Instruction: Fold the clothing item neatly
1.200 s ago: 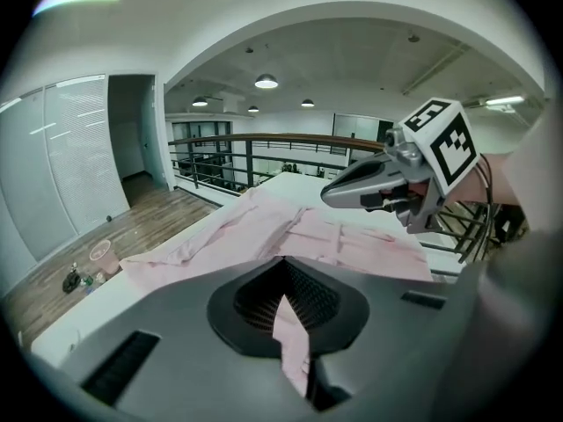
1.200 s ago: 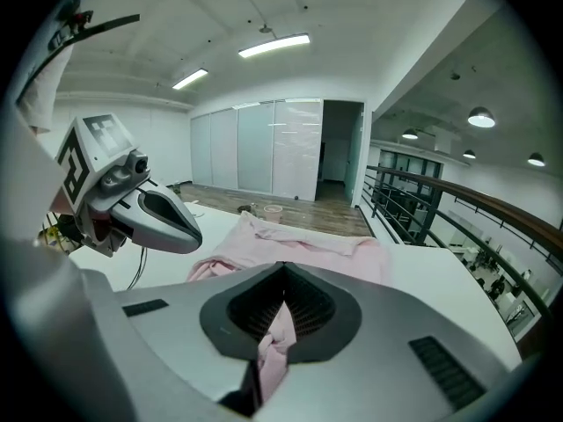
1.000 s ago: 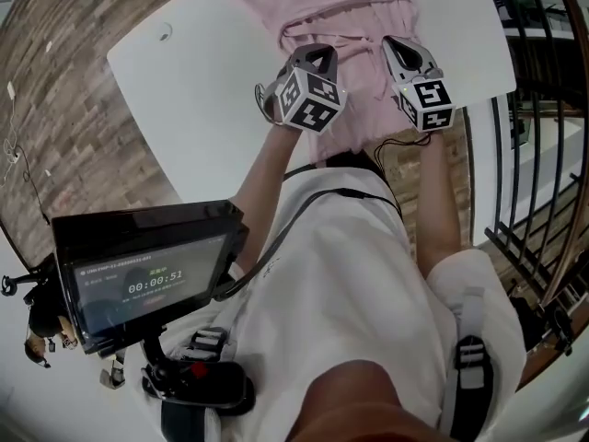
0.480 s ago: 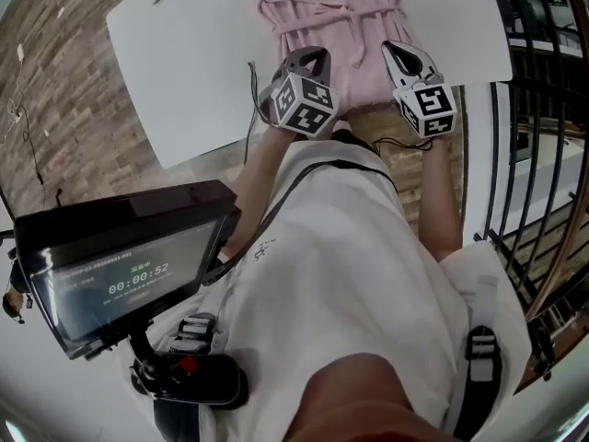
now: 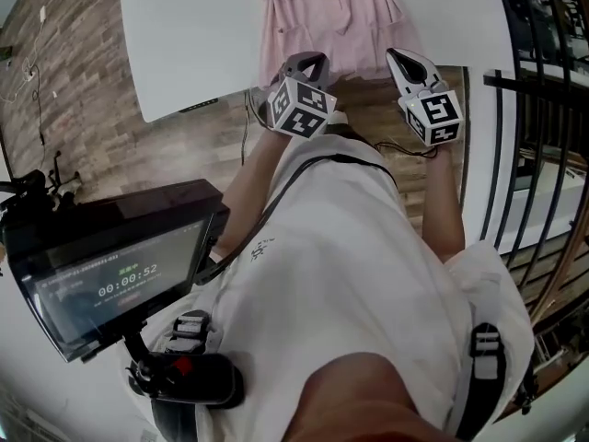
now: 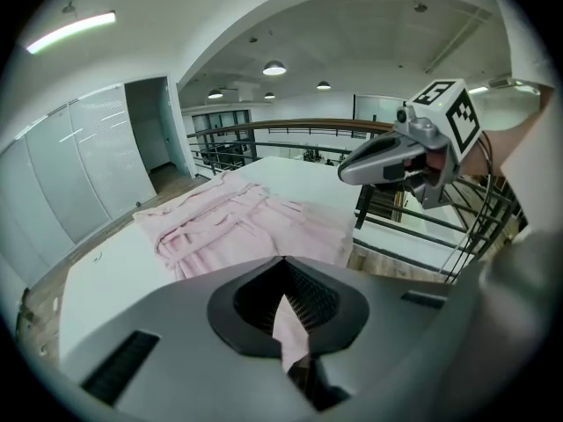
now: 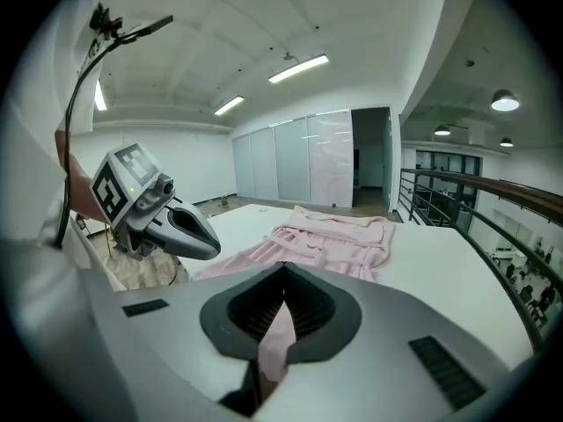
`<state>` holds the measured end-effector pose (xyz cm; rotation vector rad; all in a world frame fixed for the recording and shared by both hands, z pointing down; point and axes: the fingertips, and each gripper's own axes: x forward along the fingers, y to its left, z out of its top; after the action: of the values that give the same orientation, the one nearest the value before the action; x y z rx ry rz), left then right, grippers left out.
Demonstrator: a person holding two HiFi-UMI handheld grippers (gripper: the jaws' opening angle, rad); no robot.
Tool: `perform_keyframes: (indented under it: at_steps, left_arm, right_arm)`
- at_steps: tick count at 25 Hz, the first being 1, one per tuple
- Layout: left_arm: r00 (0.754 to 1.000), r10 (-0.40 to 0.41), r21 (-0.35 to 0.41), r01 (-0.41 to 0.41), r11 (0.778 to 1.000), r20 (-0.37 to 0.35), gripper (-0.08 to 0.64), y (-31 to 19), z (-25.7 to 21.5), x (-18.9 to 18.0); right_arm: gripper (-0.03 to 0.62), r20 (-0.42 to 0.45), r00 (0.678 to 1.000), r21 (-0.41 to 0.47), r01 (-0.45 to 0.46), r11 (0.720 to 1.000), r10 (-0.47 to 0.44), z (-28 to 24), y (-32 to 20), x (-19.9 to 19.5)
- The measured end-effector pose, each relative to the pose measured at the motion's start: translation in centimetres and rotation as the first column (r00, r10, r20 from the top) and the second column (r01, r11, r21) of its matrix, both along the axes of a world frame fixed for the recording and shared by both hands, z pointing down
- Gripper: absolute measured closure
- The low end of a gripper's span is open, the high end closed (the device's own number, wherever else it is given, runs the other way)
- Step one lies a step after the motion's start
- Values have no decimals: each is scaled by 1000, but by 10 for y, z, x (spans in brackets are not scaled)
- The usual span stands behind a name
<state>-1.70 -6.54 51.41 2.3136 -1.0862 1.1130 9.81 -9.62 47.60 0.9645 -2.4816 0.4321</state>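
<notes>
A pink robe (image 5: pixel 327 17) lies spread on the white table (image 5: pixel 184 35), its hem reaching the table's near edge. My left gripper (image 5: pixel 306 60) is shut on the hem, and a strip of pink fabric (image 6: pixel 288 328) shows pinched between its jaws. My right gripper (image 5: pixel 406 56) is shut on the hem too, with pink cloth (image 7: pixel 277 337) caught in its jaws. Both hang just off the near edge, side by side above the floor. The left gripper view shows the robe (image 6: pixel 237 222) and the right gripper (image 6: pixel 345 176). The right gripper view shows the robe (image 7: pixel 339 236) and the left gripper (image 7: pixel 214 244).
A dark metal railing (image 5: pixel 515 155) runs along the right, close to the table's end. Wood floor (image 5: pixel 184 145) lies between the table and the person. A screen with a timer (image 5: pixel 120 279) is mounted at the person's left. A cable (image 5: pixel 248 109) hangs off the table's edge.
Both grippers have drawn back from over the table to just past its near edge, still holding the hem. The table and the robe now sit farther up in the head view.
</notes>
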Motion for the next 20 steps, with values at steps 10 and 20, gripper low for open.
perform_keyframes:
  at_steps: [10,20]
  left_arm:
    - [997,-82,-11,82,997,0,557,109,2,26]
    - [981,-172,-49,177,983,86,557,164,63,-33]
  right_arm:
    - [588,31,1000,-4,3,1000,-3,4,95,53]
    - [588,-135,990,-48,-45,998,38,60,140,97]
